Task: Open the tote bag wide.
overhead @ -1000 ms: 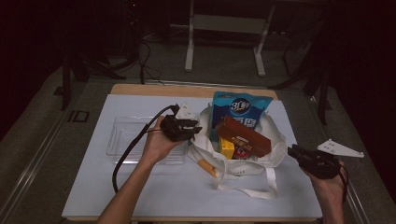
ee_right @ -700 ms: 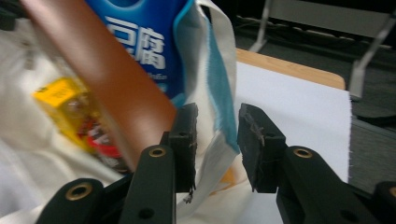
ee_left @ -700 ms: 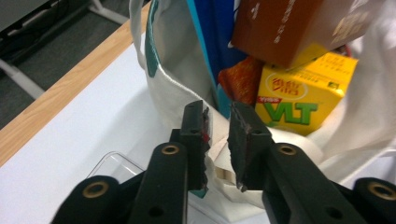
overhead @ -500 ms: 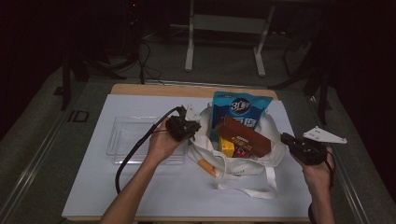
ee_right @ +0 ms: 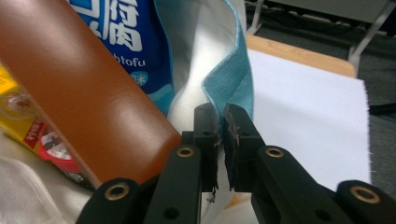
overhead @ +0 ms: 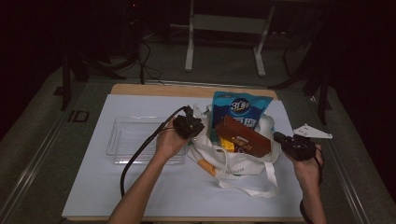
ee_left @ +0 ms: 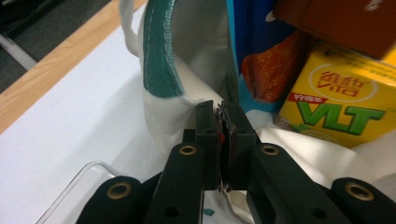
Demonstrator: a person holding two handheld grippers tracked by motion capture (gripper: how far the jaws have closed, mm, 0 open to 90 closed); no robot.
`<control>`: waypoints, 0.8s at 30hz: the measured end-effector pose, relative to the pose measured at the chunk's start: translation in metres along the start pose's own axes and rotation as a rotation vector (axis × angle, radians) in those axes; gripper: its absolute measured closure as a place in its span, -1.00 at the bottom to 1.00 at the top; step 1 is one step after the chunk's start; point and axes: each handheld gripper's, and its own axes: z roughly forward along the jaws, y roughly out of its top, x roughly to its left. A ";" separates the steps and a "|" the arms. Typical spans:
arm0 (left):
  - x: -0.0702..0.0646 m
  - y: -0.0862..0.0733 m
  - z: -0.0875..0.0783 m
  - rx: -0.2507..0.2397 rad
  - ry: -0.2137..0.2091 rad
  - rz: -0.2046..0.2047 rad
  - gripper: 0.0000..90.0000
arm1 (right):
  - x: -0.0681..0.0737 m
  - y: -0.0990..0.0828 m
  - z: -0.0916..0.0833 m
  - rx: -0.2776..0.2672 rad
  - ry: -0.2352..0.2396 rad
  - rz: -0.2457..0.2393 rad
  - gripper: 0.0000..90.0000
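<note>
White cloth bag (overhead: 236, 163) with teal-edged rim, pinched at opposite sides by both closed tools.

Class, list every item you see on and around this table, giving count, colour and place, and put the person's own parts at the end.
White cloth tote bag: one, white with teal-edged rim, centre of the table.
Blue snack pouch: one, blue, standing in the bag's back.
Brown rectangular box: one, brown, slanted across the bag's mouth.
Yellow drink carton: one, yellow with green letters, inside the bag under the box.
Clear plastic tray: one, transparent, left of the bag.
White table sheet: one, white, covering the wooden table.
Left tool: one, black, shut on the bag's left rim.
Right tool: one, black, shut on the bag's right rim.
</note>
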 end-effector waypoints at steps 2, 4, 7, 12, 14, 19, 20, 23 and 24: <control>0.000 0.000 0.005 0.012 -0.004 -0.008 0.93 | -0.001 -0.002 0.009 0.016 0.006 0.009 0.88; 0.001 0.000 0.008 0.023 -0.001 -0.008 0.93 | -0.003 -0.005 0.017 0.036 0.006 0.023 0.88; 0.004 -0.002 0.010 0.036 0.000 -0.021 0.94 | -0.007 -0.011 0.025 0.058 0.005 0.041 0.88; 0.006 -0.006 0.016 0.056 0.002 -0.033 0.94 | -0.010 -0.020 0.031 0.077 0.014 0.072 0.88; 0.006 -0.007 0.018 0.063 0.006 -0.029 0.94 | -0.011 -0.024 0.033 0.089 0.019 0.077 0.89; 0.003 -0.008 0.019 0.071 0.014 -0.022 0.94 | -0.014 -0.031 0.034 0.107 0.031 0.113 0.89; 0.002 -0.008 0.018 0.070 0.016 -0.013 0.93 | -0.013 -0.030 0.033 0.106 0.032 0.112 0.88; 0.002 -0.007 0.012 0.055 0.007 -0.014 0.88 | -0.011 -0.026 0.030 0.104 0.030 0.089 0.88; 0.001 -0.007 0.009 0.044 0.001 -0.013 0.84 | -0.011 -0.026 0.029 0.102 0.031 0.090 0.88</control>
